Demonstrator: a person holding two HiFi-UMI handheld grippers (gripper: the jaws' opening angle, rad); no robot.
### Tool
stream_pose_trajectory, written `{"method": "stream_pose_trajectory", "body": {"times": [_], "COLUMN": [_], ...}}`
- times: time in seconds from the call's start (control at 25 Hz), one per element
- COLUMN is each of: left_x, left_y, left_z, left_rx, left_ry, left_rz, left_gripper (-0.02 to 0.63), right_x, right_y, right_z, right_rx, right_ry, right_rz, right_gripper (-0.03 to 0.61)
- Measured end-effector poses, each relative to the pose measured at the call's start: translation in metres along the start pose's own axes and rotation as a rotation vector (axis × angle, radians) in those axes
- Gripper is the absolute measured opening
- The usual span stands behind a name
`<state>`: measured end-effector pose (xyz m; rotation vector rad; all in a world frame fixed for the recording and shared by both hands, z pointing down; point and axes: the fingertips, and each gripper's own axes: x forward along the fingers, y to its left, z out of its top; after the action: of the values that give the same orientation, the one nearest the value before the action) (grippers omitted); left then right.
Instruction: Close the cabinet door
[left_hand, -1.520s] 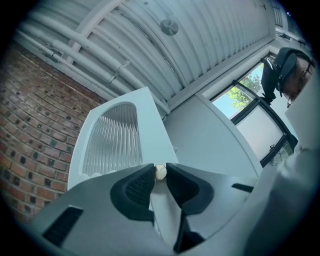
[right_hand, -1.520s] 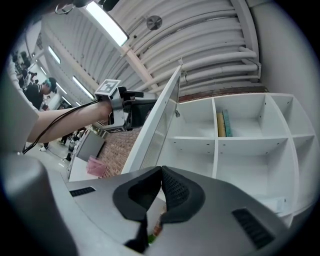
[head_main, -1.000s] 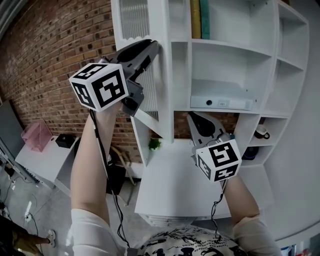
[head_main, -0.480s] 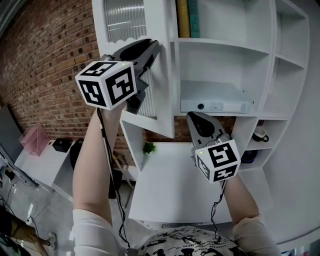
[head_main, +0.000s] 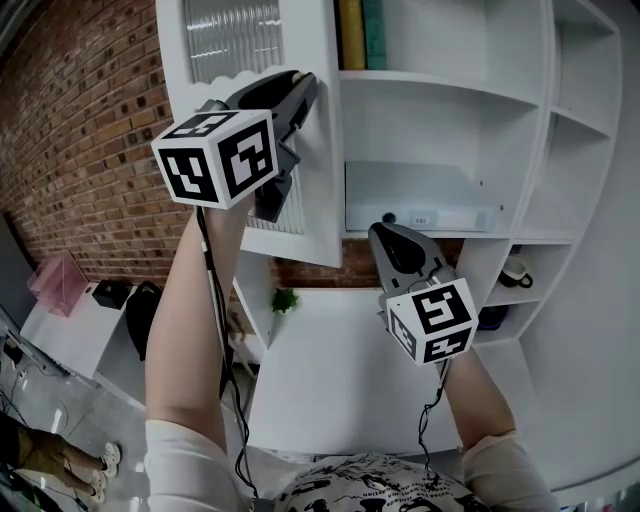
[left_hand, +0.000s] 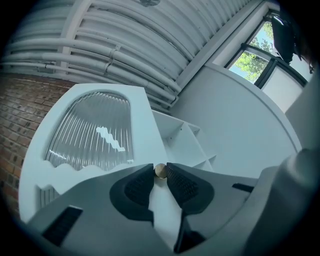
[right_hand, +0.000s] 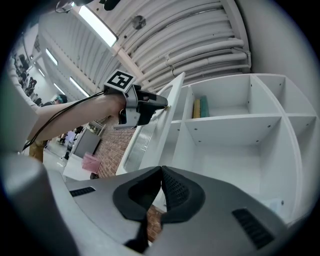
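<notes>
- Brick wall (head_main: 90, 120) at the left, tall white shelf unit (head_main: 565, 150) straight ahead, white worktop (head_main: 330, 370) below the shelves.
- At the unit's upper left, cabinet door (head_main: 318, 170): white frame around a ribbed glass pane (head_main: 225, 30), standing ajar and angled out from the shelf front.
- Raised on an outstretched arm, left gripper (head_main: 300, 85) right at the door's free edge, with its marker cube (head_main: 215, 158) turned toward the head camera.
- From the left gripper view: fingers (left_hand: 137, 187) closed on a small brass knob (left_hand: 160, 170) on the door frame. Knob pinched between the very tips, touched on both sides.
- Lower down and above the worktop, right gripper (head_main: 385, 232), well apart from the door and pointing toward the middle shelves.
- From the right gripper view: fingers (right_hand: 177, 190) shut tip to tip, nothing between them. Beyond them, the angled door with the other gripper at its edge.
- Yellow and teal books (head_main: 360, 30) upright on the top shelf, just beside the door.
- Long white box (head_main: 420, 212) on the shelf below the books.
- Mug (head_main: 515, 270) in a small compartment at the right.
- Small green plant (head_main: 284, 299) at the worktop's back left, under the door.
- Pink container (head_main: 55, 282) on a side table at the far left, low down.
</notes>
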<state>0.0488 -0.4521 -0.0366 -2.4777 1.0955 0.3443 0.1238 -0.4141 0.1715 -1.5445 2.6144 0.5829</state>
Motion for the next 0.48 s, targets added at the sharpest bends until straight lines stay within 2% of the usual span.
{"method": "stream_pose_trajectory", "body": {"times": [0.48], "left_x": [0.042], "left_y": [0.016], "left_z": [-0.020], "left_rx": [0.041], "left_ry": [0.046], "left_rz": [0.062], "left_gripper": [0.098], "right_x": [0.019], "right_y": [-0.028], "right_z": [-0.016], "right_rx": [0.011], "right_ry": [0.022], "right_rz": [-0.006], "right_gripper": [0.015]}}
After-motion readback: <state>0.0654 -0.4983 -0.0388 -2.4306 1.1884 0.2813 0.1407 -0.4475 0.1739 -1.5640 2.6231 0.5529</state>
